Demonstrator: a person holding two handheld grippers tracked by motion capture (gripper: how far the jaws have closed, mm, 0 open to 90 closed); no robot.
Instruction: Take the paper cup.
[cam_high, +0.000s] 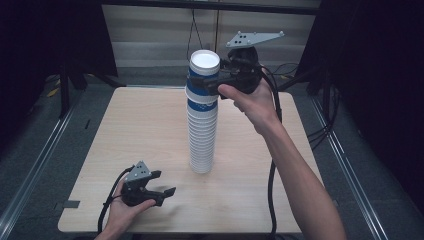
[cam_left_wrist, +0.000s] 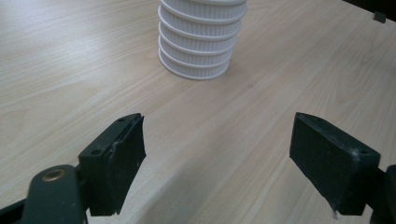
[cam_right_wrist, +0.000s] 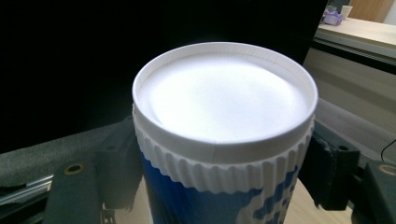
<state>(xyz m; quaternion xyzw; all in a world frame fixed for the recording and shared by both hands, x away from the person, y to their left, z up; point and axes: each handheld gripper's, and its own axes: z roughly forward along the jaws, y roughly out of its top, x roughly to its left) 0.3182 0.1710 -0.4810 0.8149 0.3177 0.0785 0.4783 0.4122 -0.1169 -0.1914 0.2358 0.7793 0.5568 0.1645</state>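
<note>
Looking down in the high view: tall stack of cups (cam_high: 202, 117) stands upright near the middle of the wooden table (cam_high: 145, 125). Top cup (cam_high: 204, 75) is white with blue print, upside down, white base facing up. Right gripper (cam_high: 218, 80) is up at the top of the stack, jaws either side of that top cup, held by the right hand (cam_high: 252, 100). Left gripper (cam_high: 165, 184) sits low near the table's front-left edge, jaws spread, nothing between them, well apart from the stack.

Left gripper view: both black fingers (cam_left_wrist: 119, 161) wide open over bare table (cam_left_wrist: 70, 70). Bottom of the stack (cam_left_wrist: 198, 42), ribbed white rims, stands ahead of the jaws, not between them, no contact.

Right gripper view: top cup (cam_right_wrist: 224, 135) sits squarely between the two fingers (cam_right_wrist: 329, 165), one on each flank just under the ribbed band. Pads look pressed to the cup wall on both sides, so pinching the cup. Base disc faces the camera.
</note>
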